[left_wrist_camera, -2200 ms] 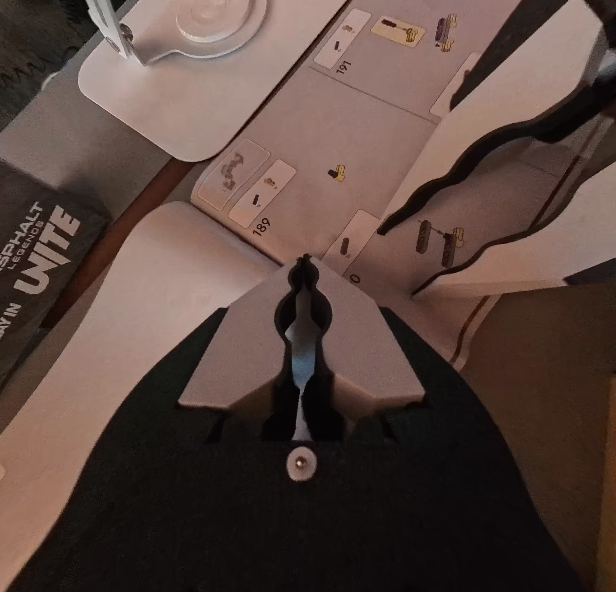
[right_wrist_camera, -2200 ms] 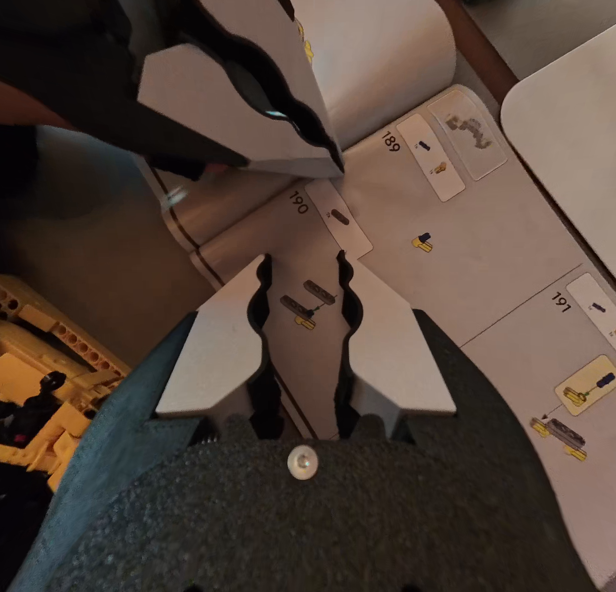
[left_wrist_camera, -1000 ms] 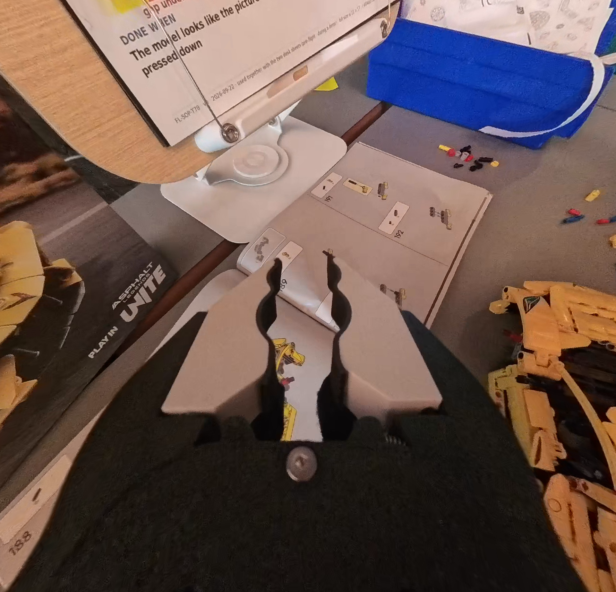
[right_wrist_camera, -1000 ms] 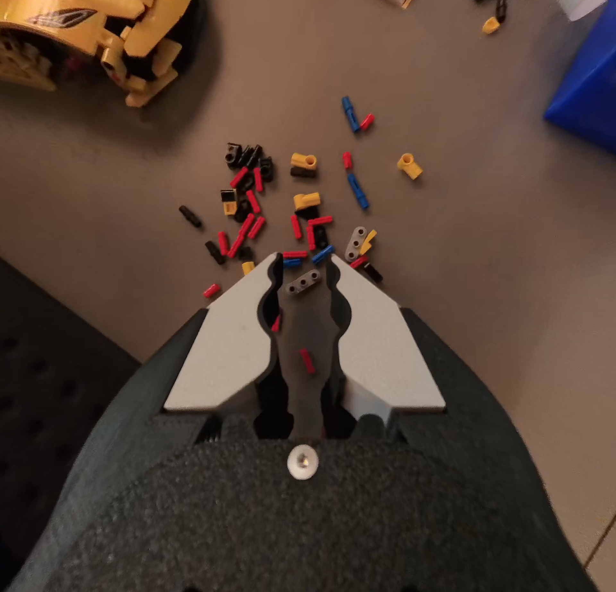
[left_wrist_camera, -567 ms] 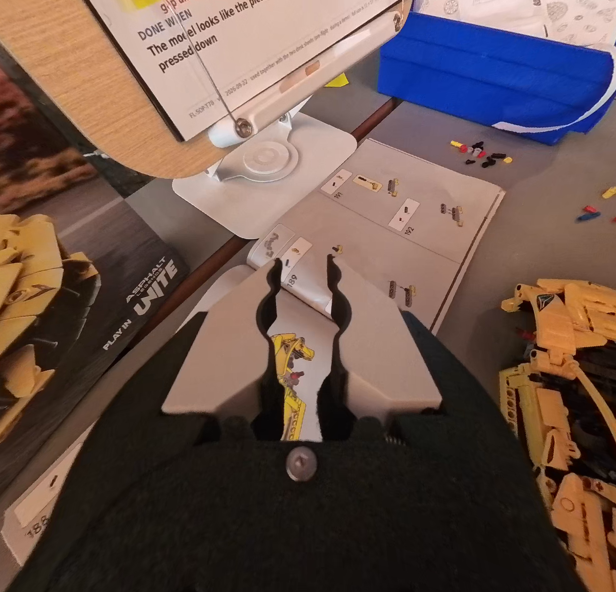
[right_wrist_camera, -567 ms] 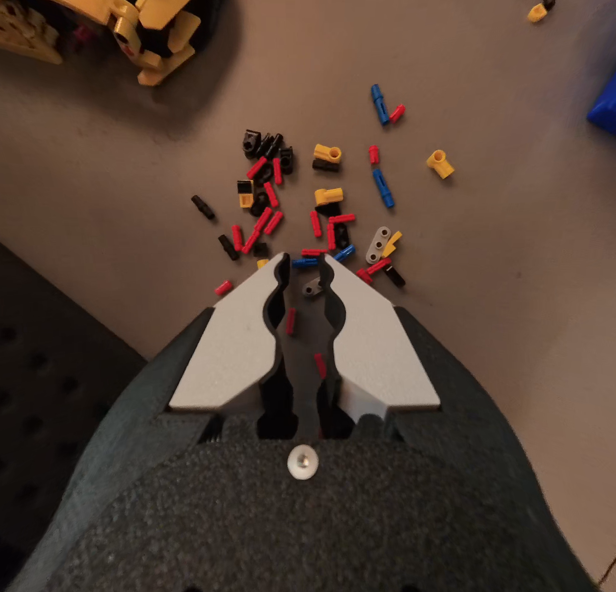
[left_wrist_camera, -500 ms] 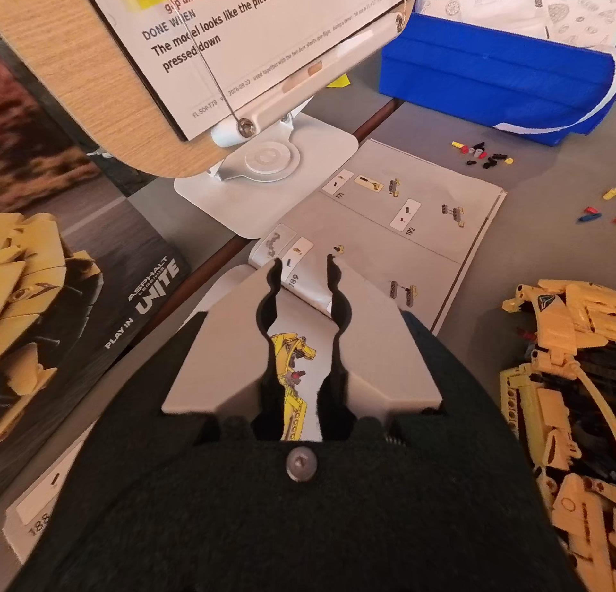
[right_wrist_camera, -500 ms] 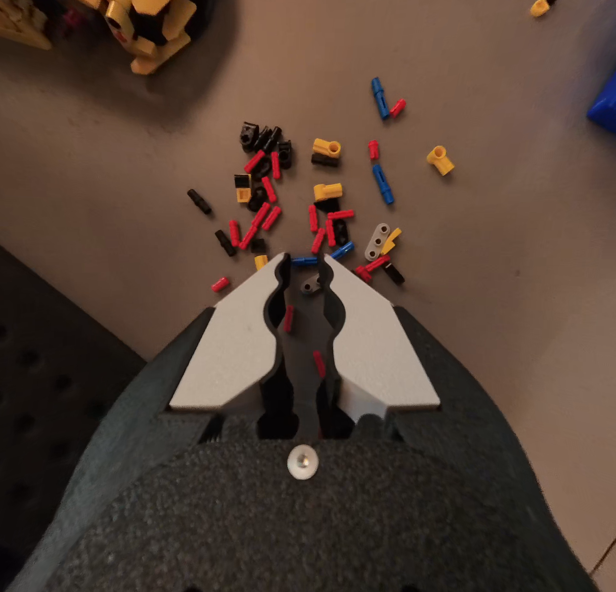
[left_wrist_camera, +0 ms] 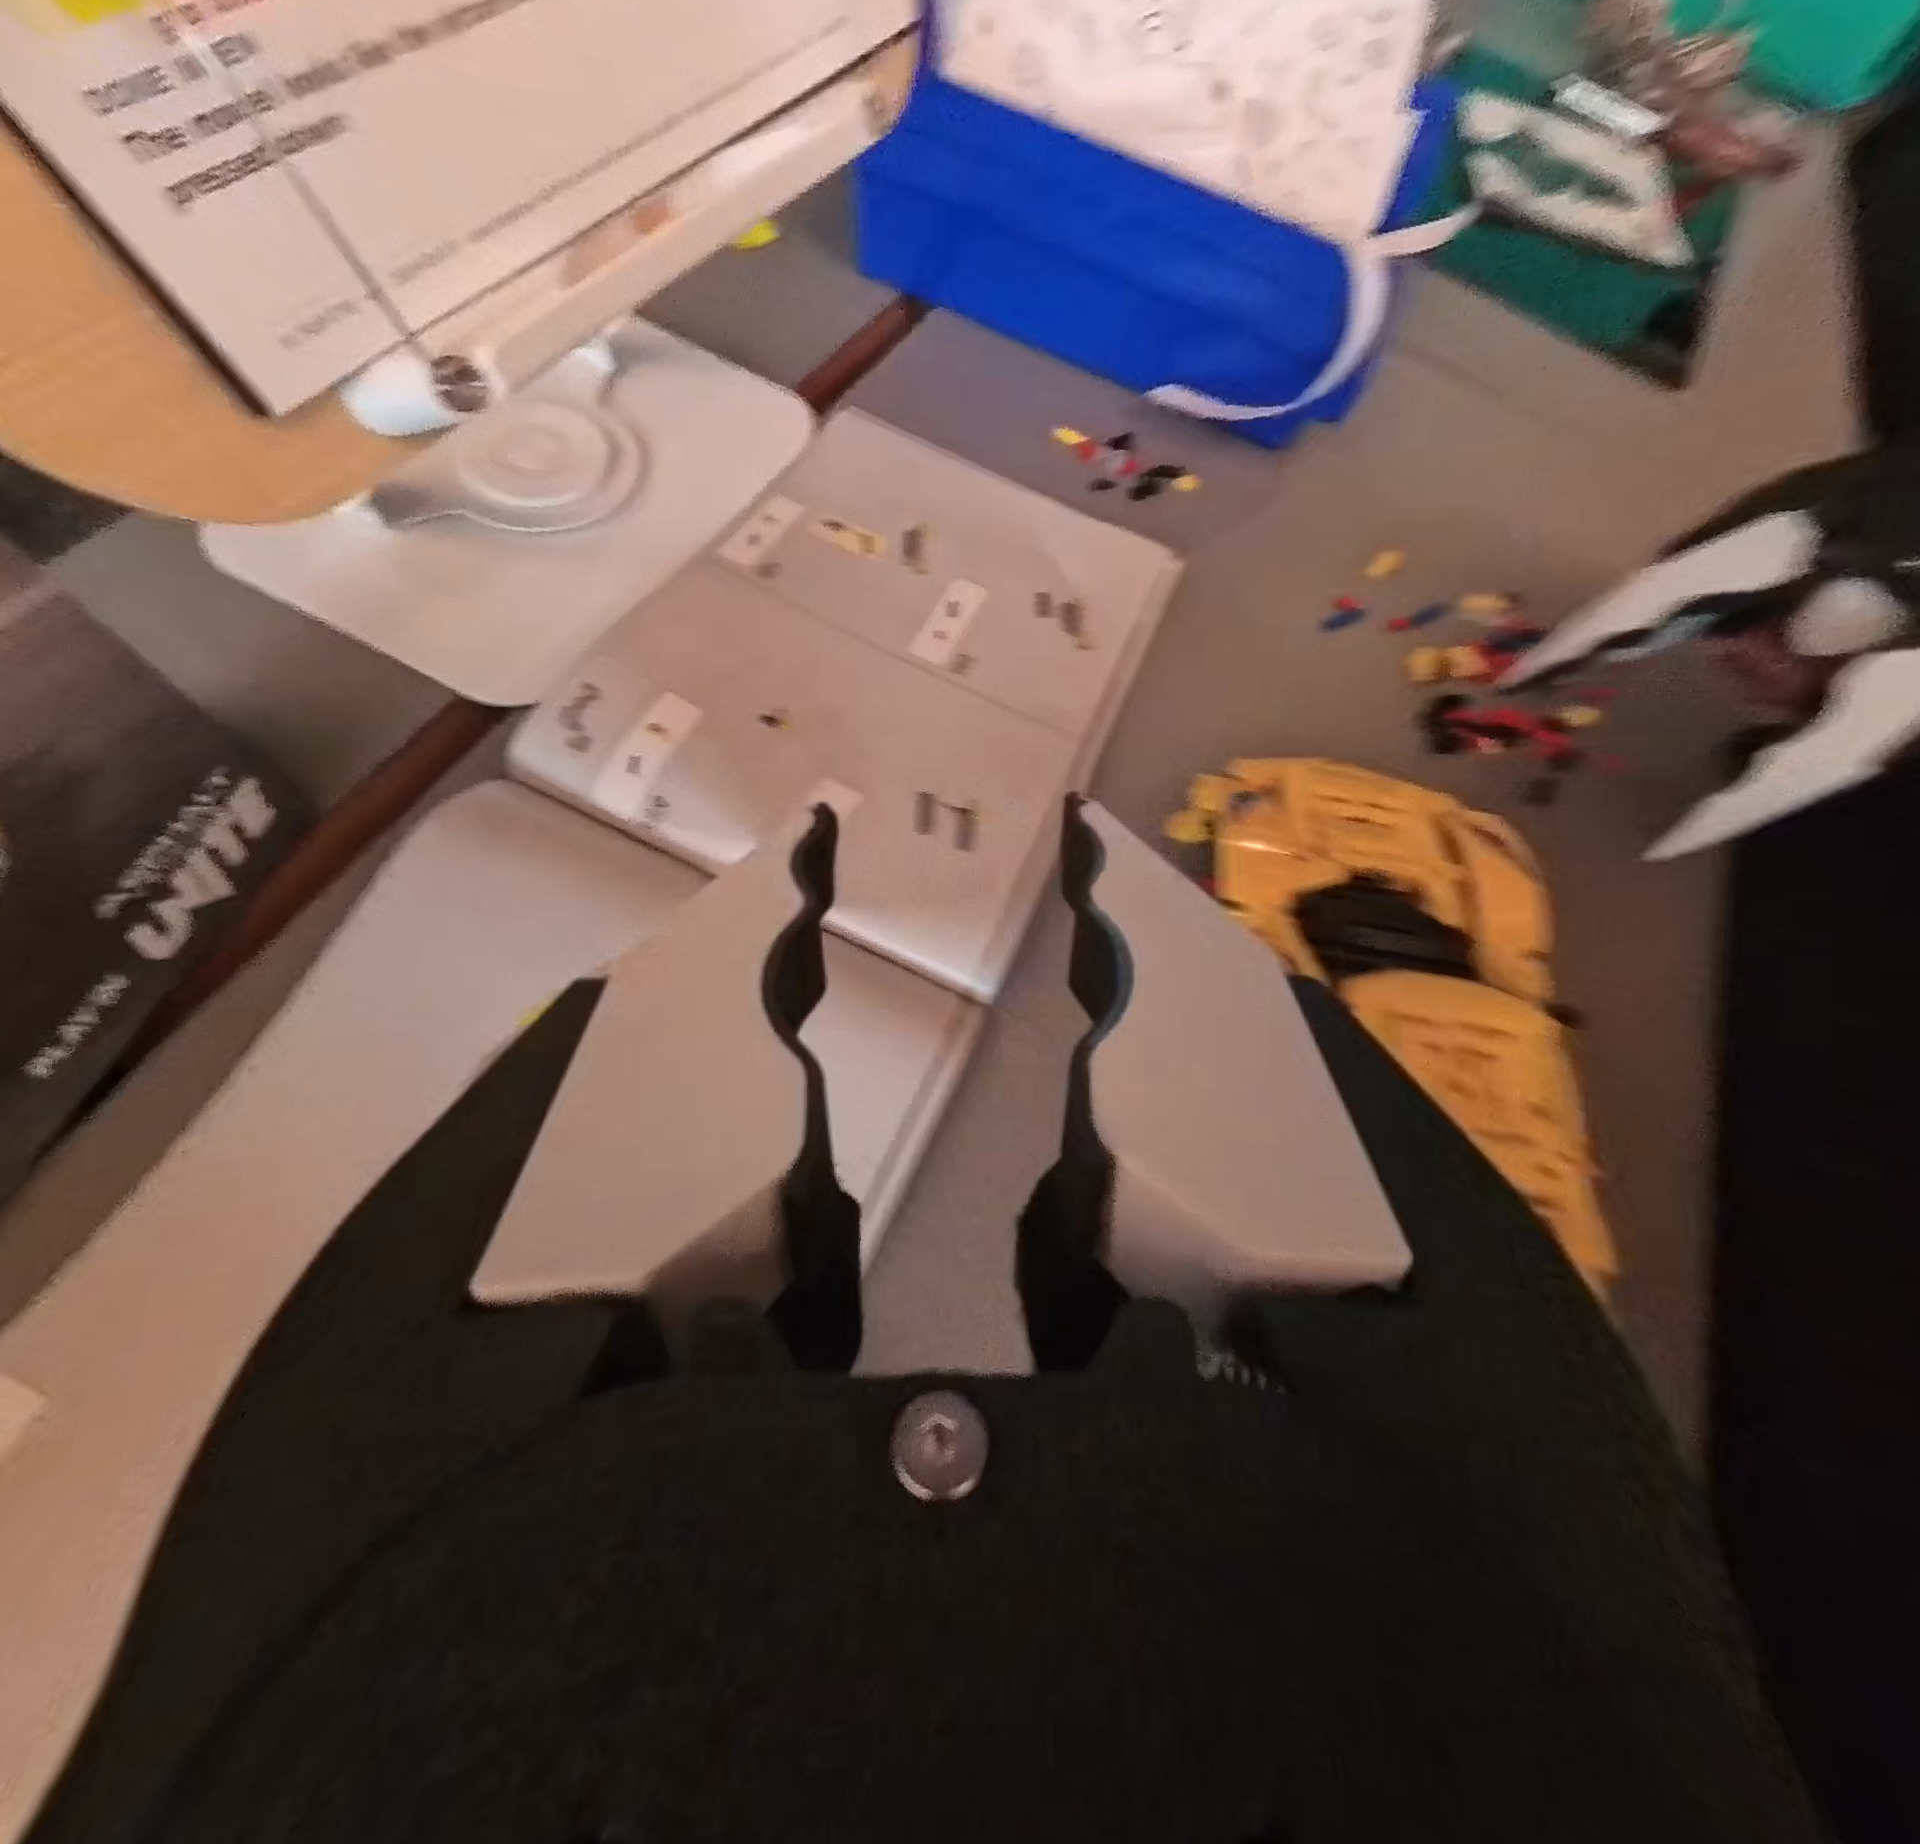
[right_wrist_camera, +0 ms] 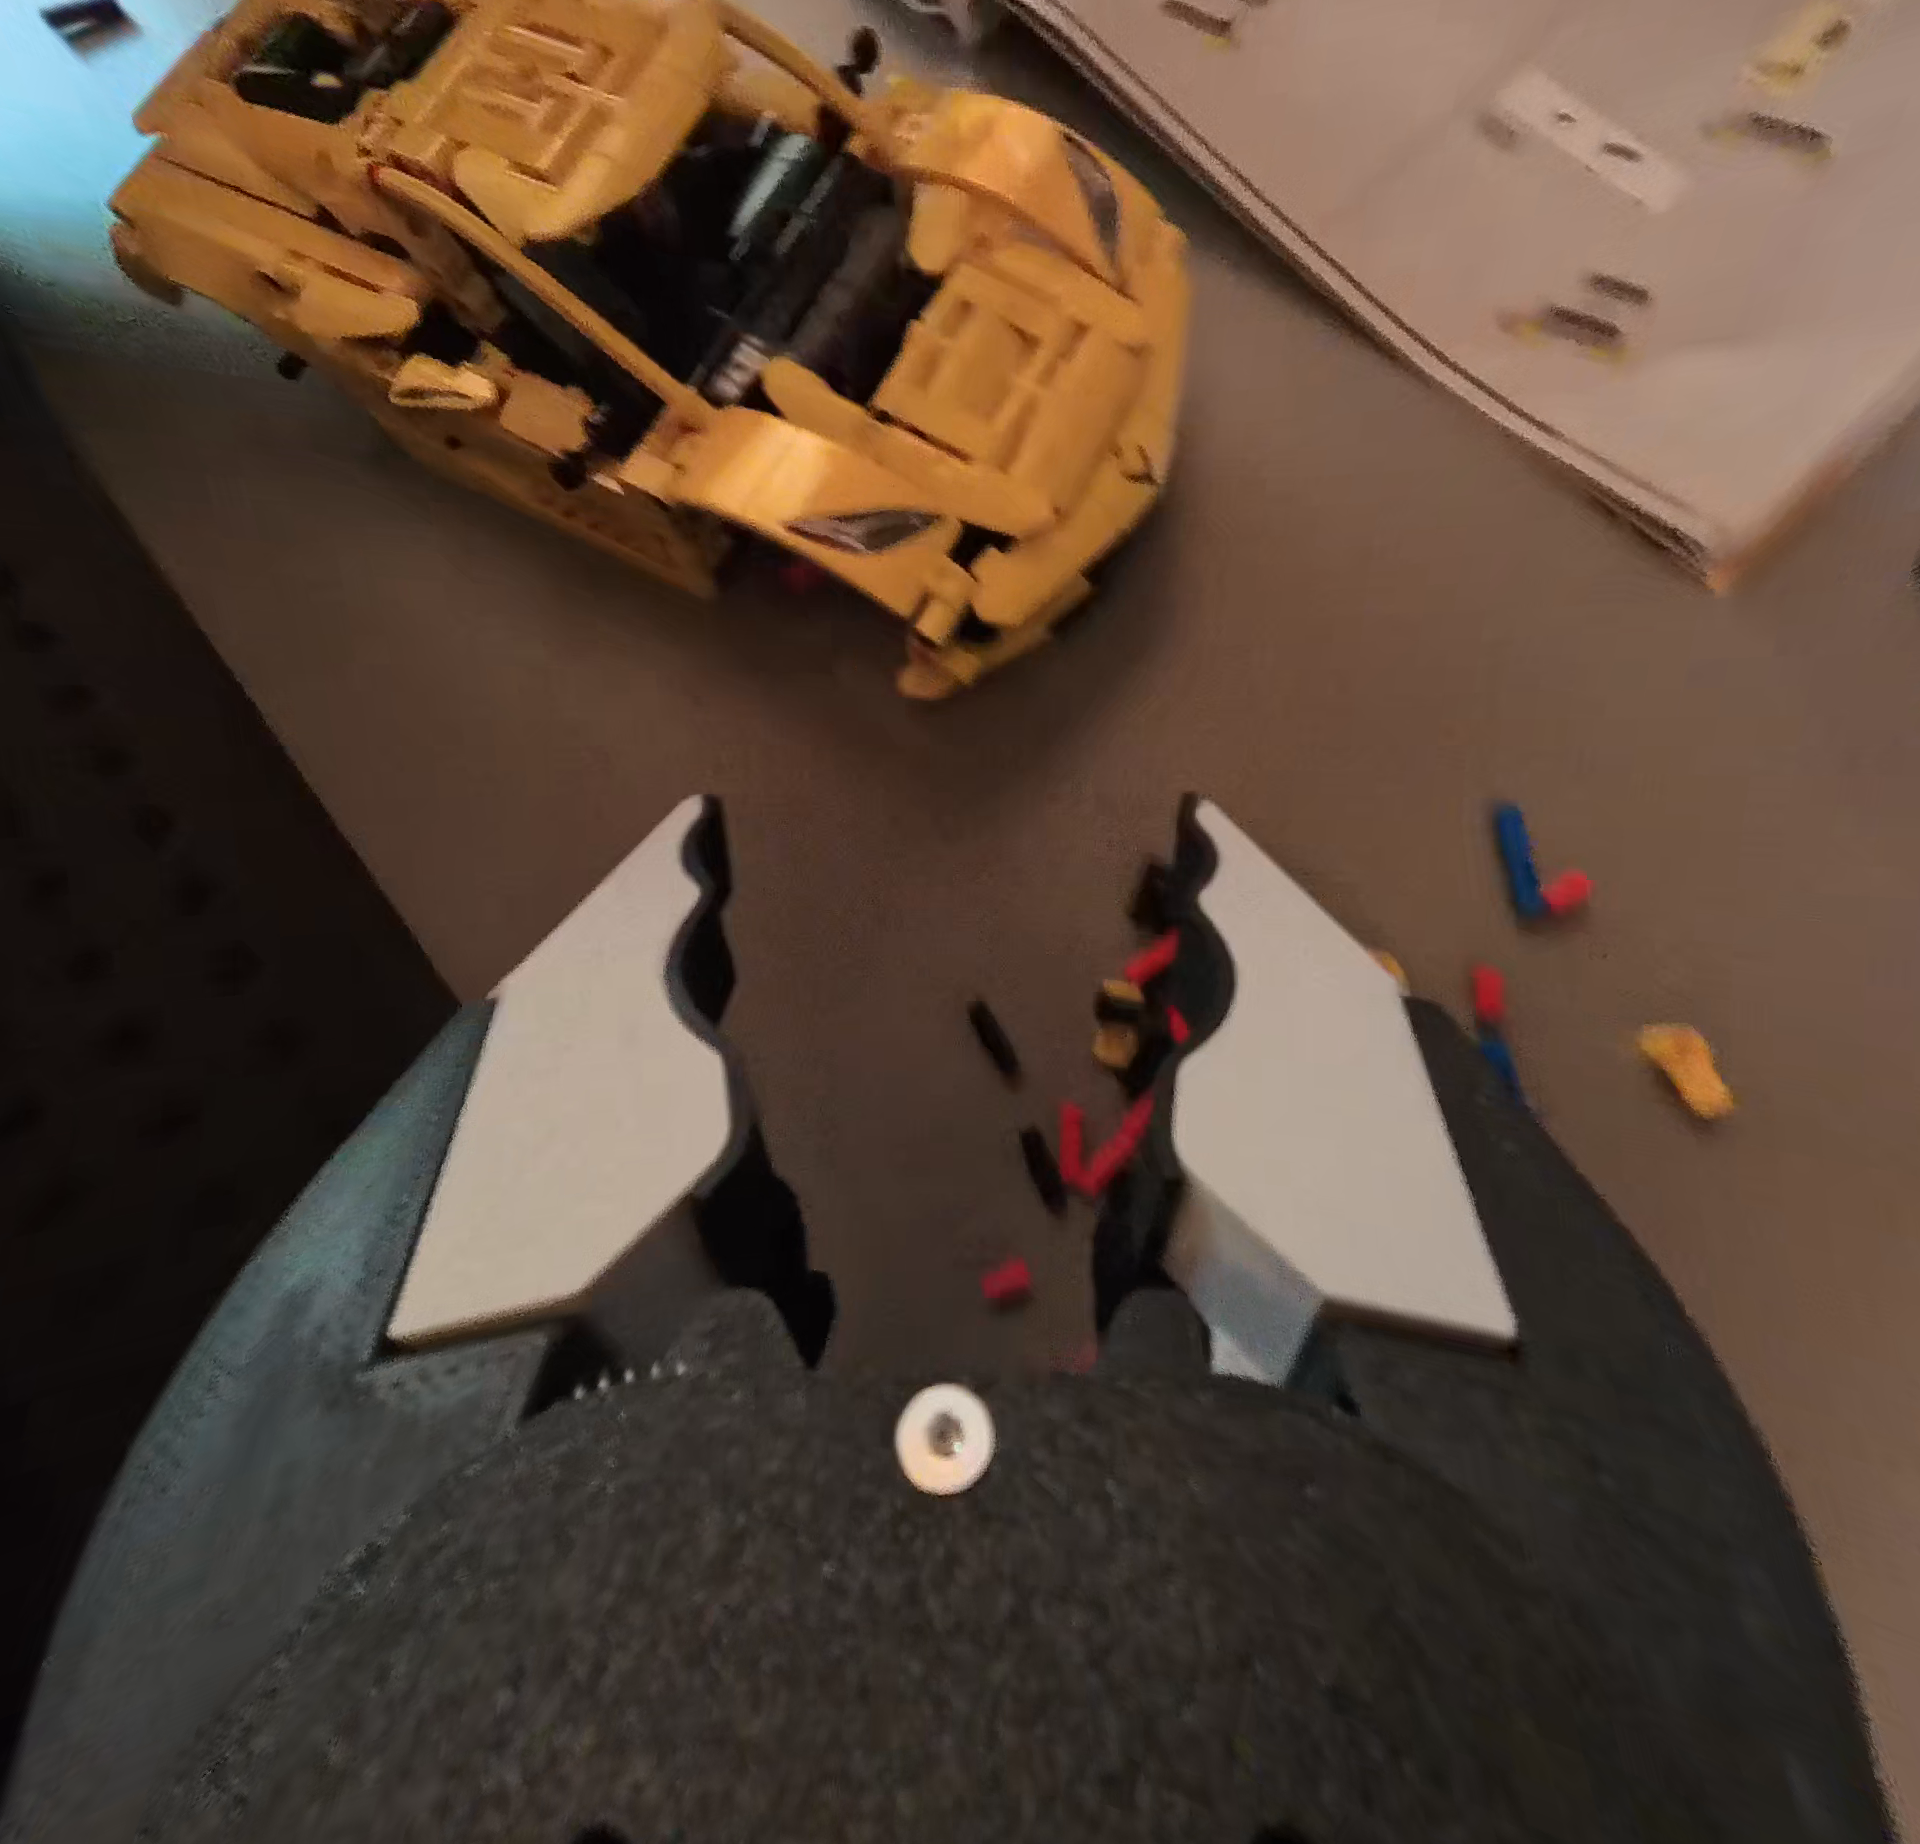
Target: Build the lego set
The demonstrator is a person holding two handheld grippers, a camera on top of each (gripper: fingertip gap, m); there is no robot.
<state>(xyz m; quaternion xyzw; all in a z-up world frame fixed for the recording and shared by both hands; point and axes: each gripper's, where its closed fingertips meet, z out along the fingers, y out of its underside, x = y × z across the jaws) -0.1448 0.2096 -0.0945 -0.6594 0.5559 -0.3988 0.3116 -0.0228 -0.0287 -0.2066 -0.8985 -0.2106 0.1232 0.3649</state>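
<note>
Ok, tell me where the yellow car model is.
In the right wrist view the yellow car model sits on the table upper left, left of the instruction booklet, beyond the open right gripper.

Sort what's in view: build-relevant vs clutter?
Job:
- part-built yellow brick car
- open instruction booklet
- loose red, blue, black and yellow small pieces
- left gripper, right gripper, both open, empty

Lying about:
- blue box
- white stand base
- dark printed sheet
</note>
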